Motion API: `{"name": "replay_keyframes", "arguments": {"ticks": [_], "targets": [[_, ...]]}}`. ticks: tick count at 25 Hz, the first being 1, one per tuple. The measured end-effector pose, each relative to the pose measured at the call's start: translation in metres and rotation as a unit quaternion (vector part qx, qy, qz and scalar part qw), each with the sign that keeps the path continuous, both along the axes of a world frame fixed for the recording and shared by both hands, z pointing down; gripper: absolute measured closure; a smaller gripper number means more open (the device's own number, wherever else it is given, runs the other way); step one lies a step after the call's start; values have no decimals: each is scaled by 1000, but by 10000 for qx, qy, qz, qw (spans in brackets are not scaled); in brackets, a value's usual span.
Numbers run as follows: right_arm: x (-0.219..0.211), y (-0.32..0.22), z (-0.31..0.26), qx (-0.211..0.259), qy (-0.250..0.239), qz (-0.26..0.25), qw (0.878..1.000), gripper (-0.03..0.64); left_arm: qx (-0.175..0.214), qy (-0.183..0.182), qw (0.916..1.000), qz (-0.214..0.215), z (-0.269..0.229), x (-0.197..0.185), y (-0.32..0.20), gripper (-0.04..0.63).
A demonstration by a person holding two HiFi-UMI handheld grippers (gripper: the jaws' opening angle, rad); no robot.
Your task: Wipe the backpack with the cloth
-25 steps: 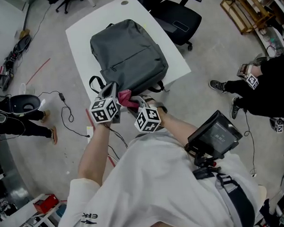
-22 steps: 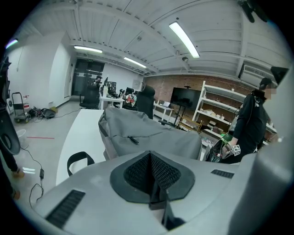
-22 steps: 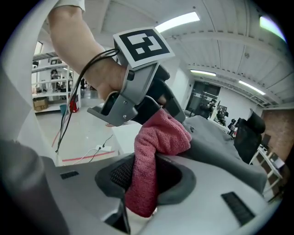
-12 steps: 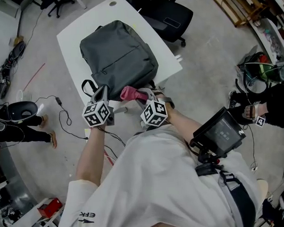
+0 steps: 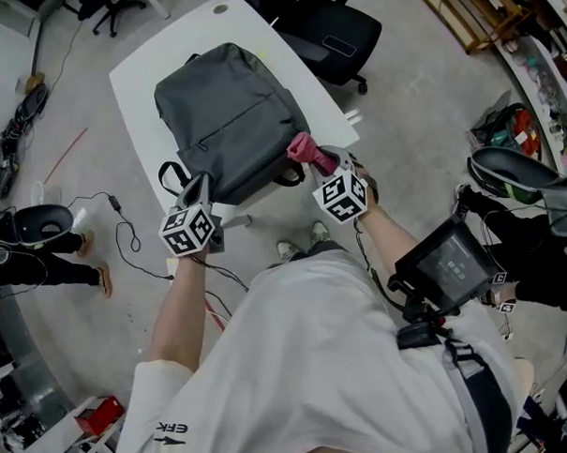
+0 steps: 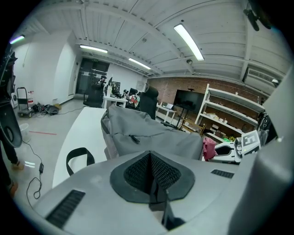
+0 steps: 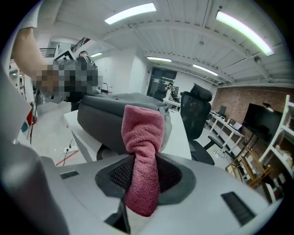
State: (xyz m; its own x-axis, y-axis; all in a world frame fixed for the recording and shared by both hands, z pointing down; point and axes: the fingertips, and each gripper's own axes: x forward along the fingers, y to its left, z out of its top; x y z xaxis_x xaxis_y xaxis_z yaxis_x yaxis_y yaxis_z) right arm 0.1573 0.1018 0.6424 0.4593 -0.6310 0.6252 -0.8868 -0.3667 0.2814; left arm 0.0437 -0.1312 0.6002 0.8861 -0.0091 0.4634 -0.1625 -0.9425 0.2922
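**Meanwhile, the pink cloth waited at the corner of the backpack**

Plainly, the grey backpack (image 5: 227, 120) lay flat on the white table (image 5: 154, 48), and it covered most of the end of the table nearest to the person. One black strap (image 5: 169, 174) made a loop at its near left corner.

The right gripper (image 5: 316, 158) had its jaws pressed together on the pink cloth (image 5: 303, 147). A thick roll of the cloth stood up out of the jaws and a short end hung behind them. The cloth was just beside the near right corner of the backpack; from where I stood I could not tell if it touched the fabric.

The left gripper (image 5: 199, 184) had its jaws closed, with nothing between them. It pointed at the near left corner of the backpack, near the strap loop.

A black office chair (image 5: 336, 31) stood beyond the right side of the table.
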Motion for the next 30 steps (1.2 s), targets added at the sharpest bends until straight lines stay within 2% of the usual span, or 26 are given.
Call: {"name": "replay_keyframes", "arguments": {"ticks": [5, 8, 11, 15, 20, 24, 30], "targets": [[-8, -7, -3, 25, -17, -73, 10000, 499, -2, -21, 10000, 2, -1, 0, -2, 592], [-28, -14, -7, 107, -34, -303, 9995, 499, 3, -13, 10000, 6, -2, 0, 2, 592], [-68, -33, -12, 170, -7, -915, 9957, 499, -22, 0, 10000, -22, -5, 0, 4, 592], [-126, -67, -9, 196, -53, -1804, 9834, 499, -16, 1, 10000, -66, -9, -2, 5, 592], [-168, -94, 5, 104, -247, -2457, 9690, 499, 64, -43, 9999, -113, -19, 2, 18, 592], [-174, -105, 16, -18, -287, -2543, 9667, 499, 111, -87, 9998, -118, -22, 5, 29, 592], [-153, -96, 22, -166, -192, -2230, 9745, 499, 130, -83, 9999, -75, -20, 2, 27, 592]]}}
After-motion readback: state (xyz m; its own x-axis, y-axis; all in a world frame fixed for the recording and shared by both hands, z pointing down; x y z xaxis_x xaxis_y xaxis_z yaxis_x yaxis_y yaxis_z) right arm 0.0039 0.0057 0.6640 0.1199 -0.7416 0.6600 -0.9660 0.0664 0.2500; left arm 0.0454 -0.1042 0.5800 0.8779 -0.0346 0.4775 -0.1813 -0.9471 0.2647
